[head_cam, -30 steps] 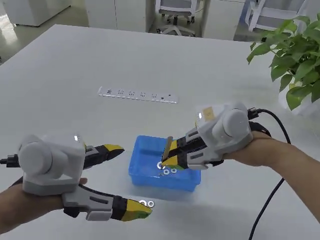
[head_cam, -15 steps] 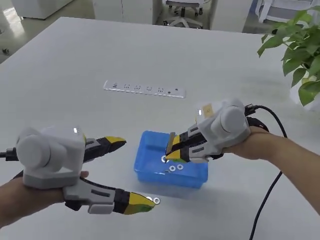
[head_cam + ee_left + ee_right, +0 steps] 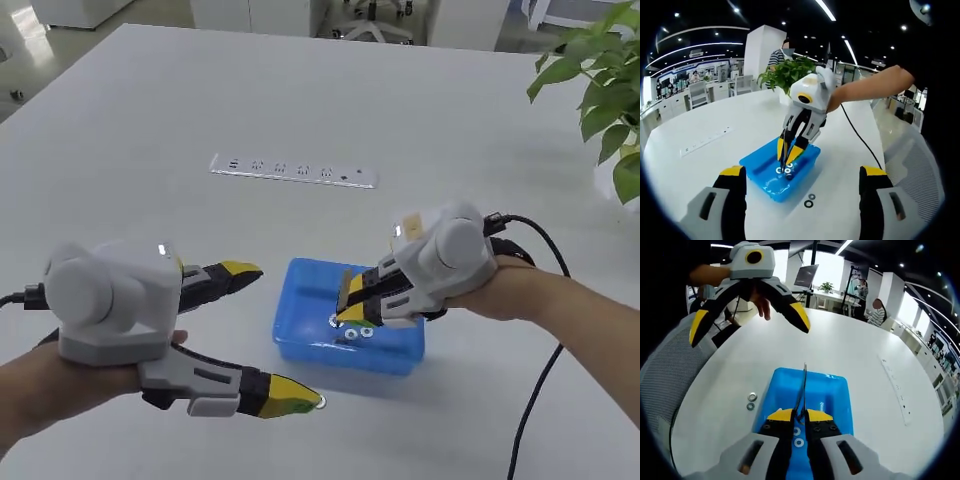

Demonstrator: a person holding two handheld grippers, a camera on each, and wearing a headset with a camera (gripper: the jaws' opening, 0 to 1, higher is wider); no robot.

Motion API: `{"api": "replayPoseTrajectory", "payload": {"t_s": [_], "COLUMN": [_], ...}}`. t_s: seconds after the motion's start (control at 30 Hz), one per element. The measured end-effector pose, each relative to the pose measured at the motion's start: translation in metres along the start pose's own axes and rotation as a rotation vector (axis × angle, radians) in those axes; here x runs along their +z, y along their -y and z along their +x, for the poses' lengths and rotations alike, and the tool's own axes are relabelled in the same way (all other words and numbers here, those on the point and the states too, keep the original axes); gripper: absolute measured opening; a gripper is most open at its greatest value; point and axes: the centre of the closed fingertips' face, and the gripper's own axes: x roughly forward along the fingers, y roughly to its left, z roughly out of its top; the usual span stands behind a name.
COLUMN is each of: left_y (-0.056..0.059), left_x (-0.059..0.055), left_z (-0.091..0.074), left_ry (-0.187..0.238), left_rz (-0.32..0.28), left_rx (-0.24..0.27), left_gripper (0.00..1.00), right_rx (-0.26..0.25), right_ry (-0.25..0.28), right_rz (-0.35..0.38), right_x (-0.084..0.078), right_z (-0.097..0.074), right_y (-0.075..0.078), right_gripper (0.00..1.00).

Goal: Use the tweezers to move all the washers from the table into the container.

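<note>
Container (image 3: 300,335) first: it is a shallow rectangular tray of glossy blue plastic with rounded corners, sitting on the smooth white table (image 3: 150,120) between your two hands. A few washers (image 3: 353,332) lie together on its floor. They are small flat metal rings, silvery, and bunched toward the end nearest your right hand.

Your right gripper (image 3: 350,305) is clenched on the tweezers (image 3: 803,385), its yellow-tipped jaws pinched against the thin grey metal shaft. The tweezers point down into the tray, with their tip just over the bunched washers (whether anything sits between the tips is too small to tell).

Two loose washers (image 3: 751,401) rest on the table just outside the container's long wall, close to each other and on the side toward your left hand. In the left gripper view they lie right beside the blue wall.

Your left gripper (image 3: 278,337) is spread wide and grasps nothing. Its lower jaw reaches toward those two loose washers, and its upper jaw points at the tray's near corner.

Farther back on the table lies a long white power strip (image 3: 293,170). A leafy green plant (image 3: 605,80) stands at the right edge, and a black cable (image 3: 545,390) trails from your right hand.
</note>
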Motion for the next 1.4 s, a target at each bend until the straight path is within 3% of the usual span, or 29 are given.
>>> {"api": "replayPoseTrajectory", "payload": {"t_s": [0.2, 0.47, 1.23, 1.4], "left_y": [-0.004, -0.006, -0.032, -0.032], "left_x": [0.0, 0.008, 0.021, 0.023], "left_z": [0.003, 0.01, 0.049, 0.057], "left_ry": [-0.004, -0.005, -0.062, -0.066], "left_rz": [0.007, 0.031, 0.168, 0.182], "left_rx": [-0.002, -0.012, -0.039, -0.063], "left_gripper": [0.97, 0.86, 0.31, 0.25], "right_rx": [0.003, 0.011, 0.007, 0.006], "right_ry": [-0.002, -0.006, 0.0, 0.0], "right_rz": [0.008, 0.012, 0.001, 0.0], "right_x": [-0.005, -0.01, -0.012, -0.012], "right_z": [0.003, 0.005, 0.005, 0.005], "right_y": [0.001, 0.0, -0.001, -0.001], "right_gripper": [0.09, 0.09, 0.1, 0.1]}}
